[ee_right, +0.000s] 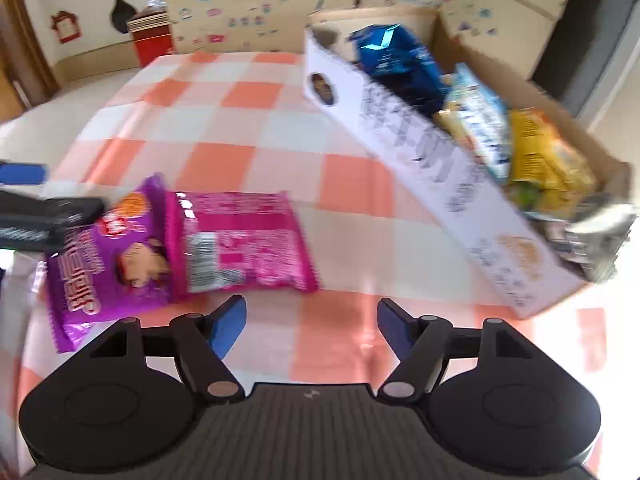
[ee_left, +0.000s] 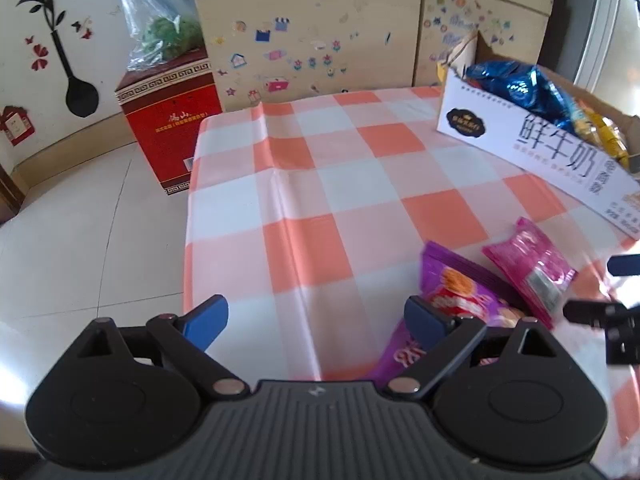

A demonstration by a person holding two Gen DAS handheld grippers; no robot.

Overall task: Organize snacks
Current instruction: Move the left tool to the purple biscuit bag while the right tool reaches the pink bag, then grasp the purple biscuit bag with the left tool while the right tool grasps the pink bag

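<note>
Left hand-held gripper [ee_left: 316,320] and right hand-held gripper [ee_right: 312,326]: jaws wide apart, empty, above checked worktop [ee_left: 340,184]; purple foil snack packet [ee_right: 108,256] touching pink foil snack packet [ee_right: 244,240].

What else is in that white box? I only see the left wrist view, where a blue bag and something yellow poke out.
Observer: Between the blue bag and the yellow one in the white box lies a light blue and white packet.
Operator: And the other gripper, at my right edge?
Observer: The right gripper is open, with nothing between its fingers, only checked tablecloth beyond them.
Operator: Anything at the box's near end?
Observer: Yes, dark silvery packets, too blurred to identify.
</note>
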